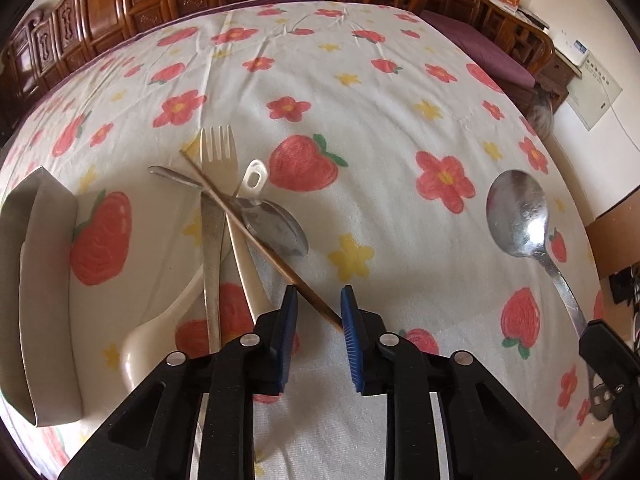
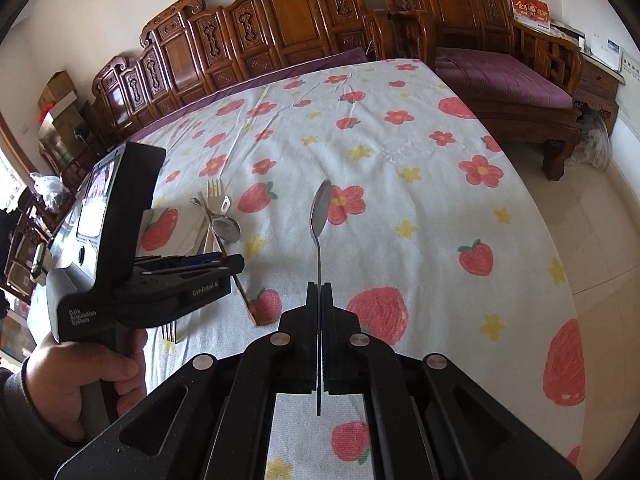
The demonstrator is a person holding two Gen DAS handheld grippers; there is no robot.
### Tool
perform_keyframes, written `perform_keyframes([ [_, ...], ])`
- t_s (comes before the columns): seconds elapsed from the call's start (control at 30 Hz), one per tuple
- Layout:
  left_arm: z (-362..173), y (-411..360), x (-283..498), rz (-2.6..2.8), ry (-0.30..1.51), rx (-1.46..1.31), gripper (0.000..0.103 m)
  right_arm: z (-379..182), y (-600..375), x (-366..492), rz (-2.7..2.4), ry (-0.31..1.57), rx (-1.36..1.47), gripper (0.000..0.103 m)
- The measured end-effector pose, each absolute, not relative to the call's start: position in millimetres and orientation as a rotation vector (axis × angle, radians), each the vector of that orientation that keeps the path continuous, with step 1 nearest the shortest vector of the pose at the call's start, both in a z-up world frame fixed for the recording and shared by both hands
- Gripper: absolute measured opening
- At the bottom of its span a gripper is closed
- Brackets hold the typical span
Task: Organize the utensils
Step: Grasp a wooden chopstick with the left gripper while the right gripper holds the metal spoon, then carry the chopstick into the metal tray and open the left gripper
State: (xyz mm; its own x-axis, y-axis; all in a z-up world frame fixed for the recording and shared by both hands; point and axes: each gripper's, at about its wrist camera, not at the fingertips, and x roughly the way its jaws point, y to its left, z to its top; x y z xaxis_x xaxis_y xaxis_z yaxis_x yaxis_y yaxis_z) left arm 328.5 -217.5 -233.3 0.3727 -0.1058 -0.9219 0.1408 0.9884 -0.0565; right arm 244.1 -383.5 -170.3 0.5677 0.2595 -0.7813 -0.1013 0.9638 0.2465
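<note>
A pile of utensils lies on the flowered cloth: a cream fork, a metal knife, a white ladle spoon, a metal spoon and a wooden chopstick laid across them. My left gripper is open, its blue pads either side of the chopstick's near end. My right gripper is shut on the handle of a large metal spoon, held above the cloth; the spoon also shows in the left wrist view. The pile shows in the right wrist view.
A grey open-topped holder stands at the left of the pile. The table's right edge drops to a tiled floor. Carved wooden benches with purple cushions line the far side. The left gripper's body is left of the right one.
</note>
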Motion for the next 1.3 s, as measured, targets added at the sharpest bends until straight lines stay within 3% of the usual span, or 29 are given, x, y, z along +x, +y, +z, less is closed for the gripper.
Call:
perform_keyframes([
  [0.17,-228,-210,326,-0.15,1.172,0.016,0.005,-169,-383,244,0.214,0.947,0.176,0.002],
  [0.87,-172,-181,293,-0.214,1.035,0.071,0.005,-156,-369,236,0.262,0.888,0.175,0.002],
  [1.3,-137,-112,274,-0.195,0.964,0.06,0.005,-137,-329,222,0.317,0.836,0.082,0.002],
])
